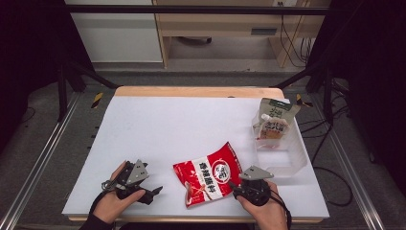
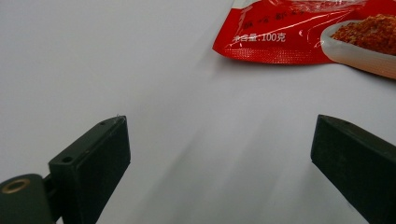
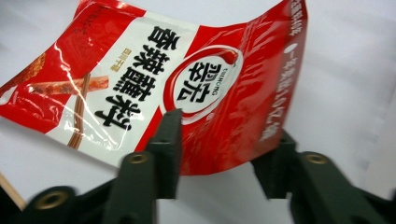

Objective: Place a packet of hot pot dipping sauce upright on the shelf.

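At the near edge of the white bench point(image 1: 158, 120), the right tool point(image 3: 224, 140) pinches one curled corner of the red seasoning packet point(image 1: 209, 178), so the slick film may slip free on lifting, while the left tool point(image 1: 152, 192) rests wide open.

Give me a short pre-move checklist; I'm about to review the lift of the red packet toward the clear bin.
1. Right claw astride the red packet edge: ok.
2. Pads pressing firmly on the packet: cannot tell; it bows between them.
3. Left claw open, holding nothing, apart from the packet: ok.
4. Clear bin has free room in its near half: ok.
5. Green-and-white pouch leans in the bin's far end, out of the way: ok.
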Motion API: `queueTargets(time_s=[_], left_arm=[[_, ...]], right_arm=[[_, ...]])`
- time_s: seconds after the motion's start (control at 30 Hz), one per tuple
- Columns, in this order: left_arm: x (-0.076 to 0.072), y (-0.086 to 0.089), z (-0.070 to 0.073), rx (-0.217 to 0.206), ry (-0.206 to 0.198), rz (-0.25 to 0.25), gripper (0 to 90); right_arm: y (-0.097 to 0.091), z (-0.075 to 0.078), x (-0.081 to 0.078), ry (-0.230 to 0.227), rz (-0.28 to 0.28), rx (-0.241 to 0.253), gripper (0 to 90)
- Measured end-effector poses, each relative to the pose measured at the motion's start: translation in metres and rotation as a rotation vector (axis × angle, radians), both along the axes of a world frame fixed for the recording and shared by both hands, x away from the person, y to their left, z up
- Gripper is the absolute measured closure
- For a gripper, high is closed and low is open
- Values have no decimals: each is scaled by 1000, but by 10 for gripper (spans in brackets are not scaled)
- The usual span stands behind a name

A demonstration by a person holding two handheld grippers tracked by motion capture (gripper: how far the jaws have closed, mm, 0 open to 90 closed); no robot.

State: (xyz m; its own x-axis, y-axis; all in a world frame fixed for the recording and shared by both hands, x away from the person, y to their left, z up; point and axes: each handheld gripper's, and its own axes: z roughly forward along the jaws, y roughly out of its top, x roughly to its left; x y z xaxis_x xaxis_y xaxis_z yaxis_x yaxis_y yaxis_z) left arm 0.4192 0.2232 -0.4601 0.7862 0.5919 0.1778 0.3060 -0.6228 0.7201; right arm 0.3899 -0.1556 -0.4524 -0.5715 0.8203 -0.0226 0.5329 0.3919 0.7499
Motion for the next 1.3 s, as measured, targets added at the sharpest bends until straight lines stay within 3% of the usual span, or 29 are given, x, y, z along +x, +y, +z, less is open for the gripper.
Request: queueTargets(time_s=[0.3, 0.5, 0.87, 1.3], left_arm=[[1, 4, 7, -14, -11, -8, 47], [6, 6, 18, -7, -18, -24, 47], [20, 10, 39, -15, -15, -30, 48], [25, 12, 58, -20, -32, -26, 48]], right_arm=[[13, 12, 15, -6, 33, -31, 894], [24, 29, 33, -26, 88, -54, 900], [37, 64, 71, -34, 218, -25, 900], [54, 90, 85, -51, 323, -33, 900]])
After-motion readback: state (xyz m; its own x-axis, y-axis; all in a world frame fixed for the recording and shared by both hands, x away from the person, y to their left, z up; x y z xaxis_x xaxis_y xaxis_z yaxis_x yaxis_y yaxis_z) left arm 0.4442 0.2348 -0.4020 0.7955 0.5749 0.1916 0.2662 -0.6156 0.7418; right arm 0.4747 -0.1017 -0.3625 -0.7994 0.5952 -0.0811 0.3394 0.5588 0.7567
